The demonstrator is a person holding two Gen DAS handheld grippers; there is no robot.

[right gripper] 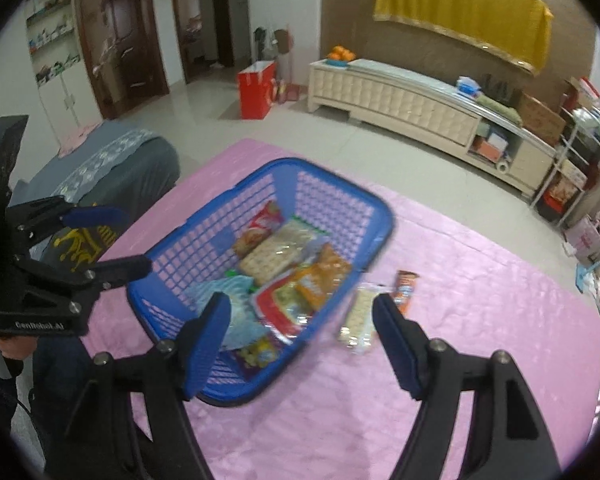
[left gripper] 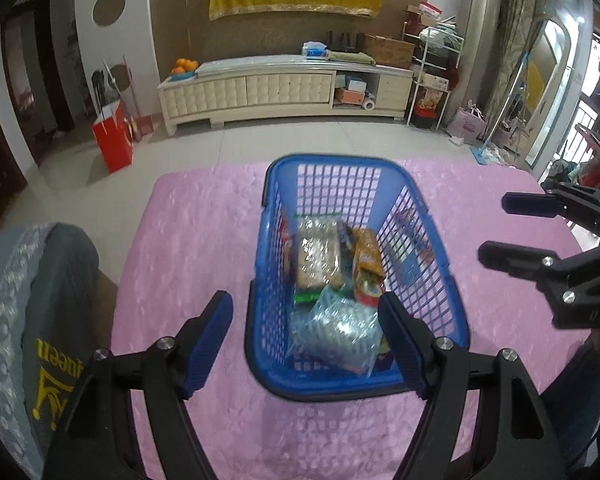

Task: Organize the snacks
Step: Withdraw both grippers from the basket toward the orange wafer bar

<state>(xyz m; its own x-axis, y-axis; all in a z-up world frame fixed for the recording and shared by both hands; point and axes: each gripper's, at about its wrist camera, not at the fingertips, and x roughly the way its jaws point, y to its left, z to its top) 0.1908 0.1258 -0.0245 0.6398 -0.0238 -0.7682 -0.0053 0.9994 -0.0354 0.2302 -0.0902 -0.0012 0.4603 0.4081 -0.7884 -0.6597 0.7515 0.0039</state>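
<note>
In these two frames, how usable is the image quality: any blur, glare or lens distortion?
Left wrist view: the snack packets in the blue basket are smeared, with glare on the clear wrappers; straight lines bow heavily. Right wrist view: the basket's near rim is motion-blurred, the cracker pack beside it soft; corners go black.

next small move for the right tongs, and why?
Probably lower the open, empty right tongs onto the pale cracker pack. It lies on the pink cloth just outside the blue basket, nearest those tongs; the orange bar sits just beyond.
</note>
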